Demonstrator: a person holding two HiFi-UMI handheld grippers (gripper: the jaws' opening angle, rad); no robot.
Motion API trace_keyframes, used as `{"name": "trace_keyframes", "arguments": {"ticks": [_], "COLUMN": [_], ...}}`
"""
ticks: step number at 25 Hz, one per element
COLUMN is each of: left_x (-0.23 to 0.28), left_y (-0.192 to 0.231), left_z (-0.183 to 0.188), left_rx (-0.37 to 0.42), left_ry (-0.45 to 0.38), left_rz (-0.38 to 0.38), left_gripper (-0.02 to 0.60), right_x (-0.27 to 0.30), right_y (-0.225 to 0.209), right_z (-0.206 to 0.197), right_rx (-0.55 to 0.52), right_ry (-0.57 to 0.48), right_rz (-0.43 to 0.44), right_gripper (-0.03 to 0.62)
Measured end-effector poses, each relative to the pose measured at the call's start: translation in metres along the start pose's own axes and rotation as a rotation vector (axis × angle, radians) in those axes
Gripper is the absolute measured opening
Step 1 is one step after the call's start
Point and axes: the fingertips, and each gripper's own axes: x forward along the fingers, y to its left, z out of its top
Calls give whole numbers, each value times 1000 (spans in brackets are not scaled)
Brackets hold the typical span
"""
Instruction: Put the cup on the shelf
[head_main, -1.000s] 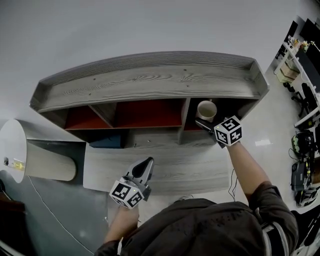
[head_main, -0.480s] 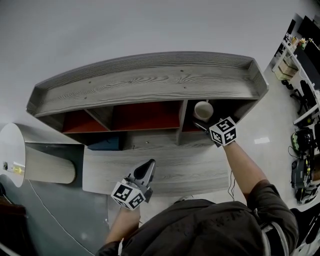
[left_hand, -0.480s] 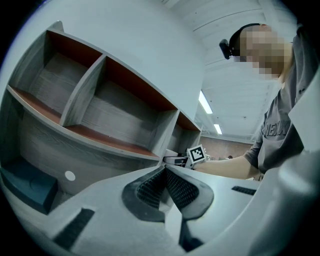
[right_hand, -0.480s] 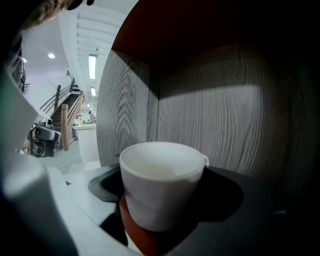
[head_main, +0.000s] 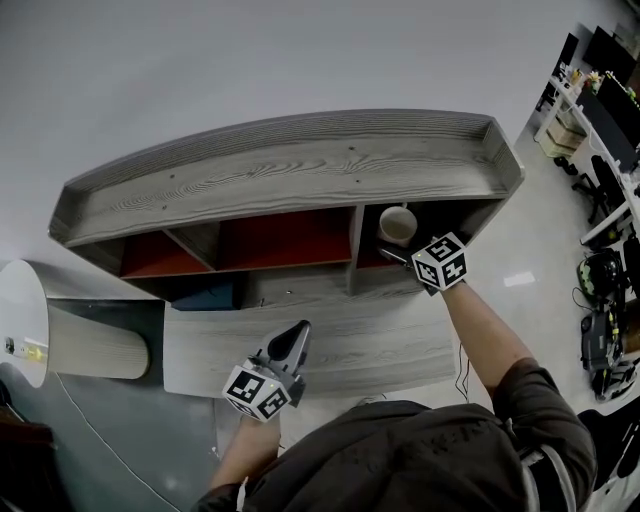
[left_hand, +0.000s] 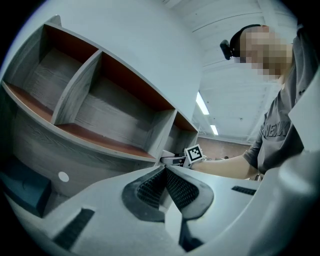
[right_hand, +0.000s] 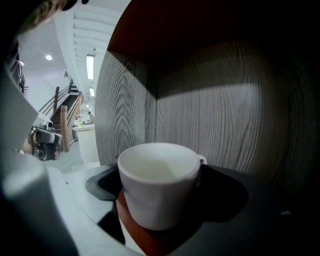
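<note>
Your right gripper (head_main: 400, 248): jaws opening, cup (right_hand: 159, 195) upright between them on shelf (head_main: 290, 170). Head view shows only cup rim. Your left gripper (left_hand: 165, 174) clenched, empty.

Grey wood-grain shelf (head_main: 290, 170), three open compartments (head_main: 285, 240) (red floors), white cup (head_main: 397, 225) upright in the rightmost
</note>
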Motion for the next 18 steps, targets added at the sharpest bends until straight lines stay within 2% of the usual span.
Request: {"name": "trace_keyframes", "arguments": {"ticks": [6,11,14,18], "left_x": [14,42,65,96], "left_y": [-13,-37,-59,-94], "left_z": [3,6,6,4], "left_rx": [9,29,34,44], "left_ry": [9,27,41,54], "left_rz": [-60,-170,-251,-368], "left_gripper": [5,5,5,5], "right_x": [-28,-69,-102,-159], "right_y": [7,24,22,11], "right_z": [25,35,39,42], "right_rx": [-14,-25,-4,9], "right_ry": [-54,-82,-106,-142], "right_rz": [-13,2,-13,-86], "right_gripper": [485,483,460,390]}}
